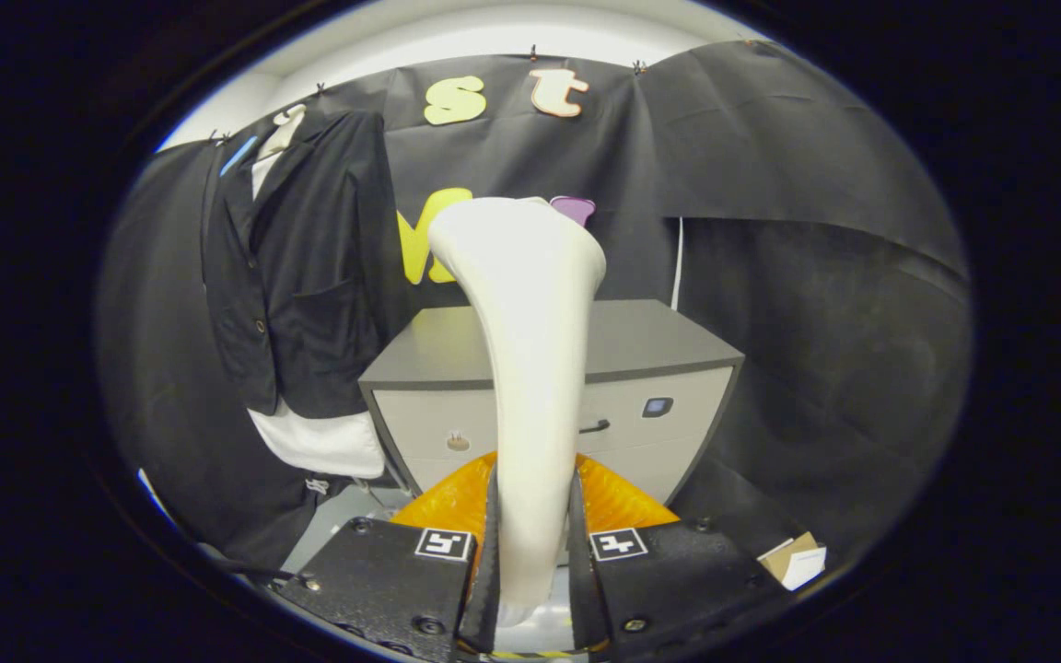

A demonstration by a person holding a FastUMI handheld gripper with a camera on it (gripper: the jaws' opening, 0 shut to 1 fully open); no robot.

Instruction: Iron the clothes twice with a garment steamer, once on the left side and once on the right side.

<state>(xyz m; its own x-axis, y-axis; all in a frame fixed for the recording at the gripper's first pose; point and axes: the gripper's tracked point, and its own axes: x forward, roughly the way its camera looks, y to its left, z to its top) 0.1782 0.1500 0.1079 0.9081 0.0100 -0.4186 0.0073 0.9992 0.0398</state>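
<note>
While the gripper pinches the handle of the white garment steamer with both fingers pressed against its sides at the bottom centre of the frame, the steamer rises upright from between them, its broad head at the middle of the frame and turned away from the camera. The garment to be ironed, a dark jacket over a white shirt, hangs against the booth wall in the upper left of the frame, well apart from the steamer head and off to the side of it. A grey drawer cabinet stands behind the steamer at centre, and some orange material shows just beyond the fingers. The step in hand looks to be carrying the steamer over to the jacket, with neither pass yet begun. To do it well, the grip should be kept firm on the handle so that the tall body does not swing or slip between the fingers, and the head should be swung toward the upper left and turned so that its face meets the cloth flat. It would be wise to start high on one front panel, near the lapel, and draw straight down to the hem, then repeat on the other panel. The cabinet's edge lies close beside the jacket and should be cleared on the way.
</note>
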